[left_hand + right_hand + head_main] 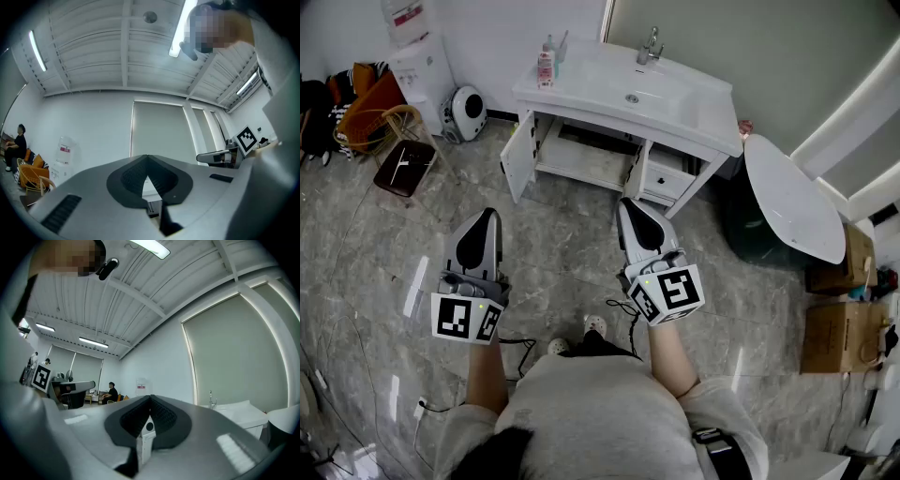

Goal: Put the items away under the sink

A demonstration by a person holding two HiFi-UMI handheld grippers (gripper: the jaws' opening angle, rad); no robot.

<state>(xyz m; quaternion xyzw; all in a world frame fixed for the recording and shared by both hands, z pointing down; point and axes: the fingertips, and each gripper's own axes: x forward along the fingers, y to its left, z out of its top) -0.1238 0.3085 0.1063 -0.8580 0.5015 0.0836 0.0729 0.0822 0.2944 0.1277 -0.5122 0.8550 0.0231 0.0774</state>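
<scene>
The white sink cabinet (pixel 694 111) stands ahead of both grippers, well apart from their tips, its left door (pixel 517 157) swung open. The left gripper (pixel 487 216) and right gripper (pixel 630 206) are each closed tip to tip, holding nothing. A pink bottle (pixel 546 67) stands on the countertop corner, far ahead of the left gripper

Grey marble floor (pixel 572 234) before you bears white sink cabinet (pixel 517 155), doors open. Bottles (pixel 547 64) stand on its countertop's left corner. Chair (pixel 405 159) on floor at left, cardboard boxes (pixel 842 336) at right.
</scene>
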